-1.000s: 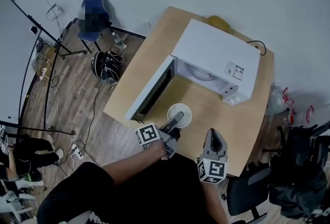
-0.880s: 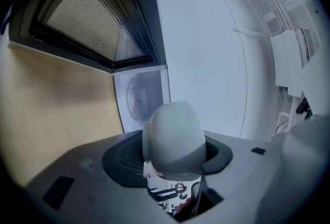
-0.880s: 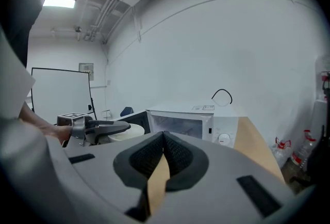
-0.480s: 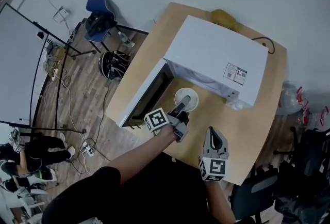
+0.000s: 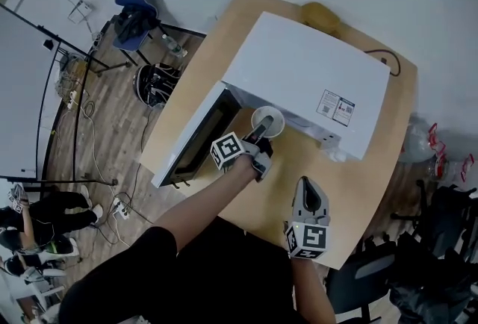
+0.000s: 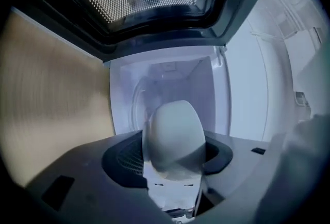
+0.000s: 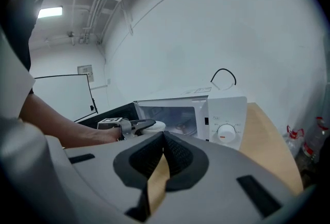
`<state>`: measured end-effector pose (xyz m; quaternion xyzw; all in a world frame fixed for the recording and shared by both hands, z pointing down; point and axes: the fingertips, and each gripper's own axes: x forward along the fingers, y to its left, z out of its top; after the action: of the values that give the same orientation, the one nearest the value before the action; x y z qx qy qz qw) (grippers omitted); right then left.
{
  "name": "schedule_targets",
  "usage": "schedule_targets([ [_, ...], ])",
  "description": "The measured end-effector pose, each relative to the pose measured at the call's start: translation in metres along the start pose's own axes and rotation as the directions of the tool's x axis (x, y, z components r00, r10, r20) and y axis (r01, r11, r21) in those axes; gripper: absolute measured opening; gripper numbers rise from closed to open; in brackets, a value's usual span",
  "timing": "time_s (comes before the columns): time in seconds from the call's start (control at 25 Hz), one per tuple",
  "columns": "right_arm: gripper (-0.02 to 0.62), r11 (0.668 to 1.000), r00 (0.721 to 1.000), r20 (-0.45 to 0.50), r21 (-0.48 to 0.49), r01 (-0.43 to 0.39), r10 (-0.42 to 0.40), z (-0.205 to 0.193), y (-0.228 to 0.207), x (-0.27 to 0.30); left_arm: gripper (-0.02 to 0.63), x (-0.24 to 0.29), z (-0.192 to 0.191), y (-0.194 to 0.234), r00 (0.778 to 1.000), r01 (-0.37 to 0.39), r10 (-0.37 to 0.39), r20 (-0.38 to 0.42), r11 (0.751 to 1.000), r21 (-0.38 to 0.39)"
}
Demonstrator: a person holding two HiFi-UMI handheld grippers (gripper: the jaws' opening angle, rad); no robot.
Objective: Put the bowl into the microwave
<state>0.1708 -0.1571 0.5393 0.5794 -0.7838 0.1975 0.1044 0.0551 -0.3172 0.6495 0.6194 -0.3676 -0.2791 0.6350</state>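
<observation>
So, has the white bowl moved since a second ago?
Yes. The round white bowl in the left gripper has moved toward the white microwave, reaching its open front.

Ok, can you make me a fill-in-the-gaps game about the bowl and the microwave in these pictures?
1. The left hand-held gripper is shut on a white ____.
2. The microwave has its door swung ____.
3. The right hand-held gripper has its jaws together and holds ____.
4. The microwave stands on a wooden ____.

Missing words: bowl; open; nothing; table.
</observation>
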Motion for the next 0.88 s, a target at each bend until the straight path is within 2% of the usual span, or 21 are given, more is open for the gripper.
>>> schedule_targets([
  [0.28, 0.06, 0.999, 0.999, -0.026, 0.014, -0.033, 0.034, -0.005, -0.006, 0.007, 0.239, 0.034, 0.002, 0.019, 1.0, -0.015, 0.015, -0.028, 1.0, -0.001],
  [0.48, 0.06, 1.0, 0.998, -0.064, 0.03, 0.003, -0.001, -0.014, -0.027, 0.007, 0.239, 0.051, 0.003, 0.029, 0.999, -0.012, 0.011, -0.046, 1.0, -0.012],
  [0.64, 0.06, 0.999, 0.999, -0.032, 0.05, -0.001, 0.003, -0.005, -0.033, 0.003, 0.239, 0.058, 0.005, 0.037, 0.998, -0.037, 0.038, -0.053, 0.999, 0.007],
  [0.88, 0.06, 0.995, 0.999, -0.009, 0.086, -0.05, 0.051, -0.002, -0.025, 0.004, 0.239, 0.059, 0.005, 0.042, 0.999, -0.042, 0.041, -0.029, 0.999, -0.028],
])
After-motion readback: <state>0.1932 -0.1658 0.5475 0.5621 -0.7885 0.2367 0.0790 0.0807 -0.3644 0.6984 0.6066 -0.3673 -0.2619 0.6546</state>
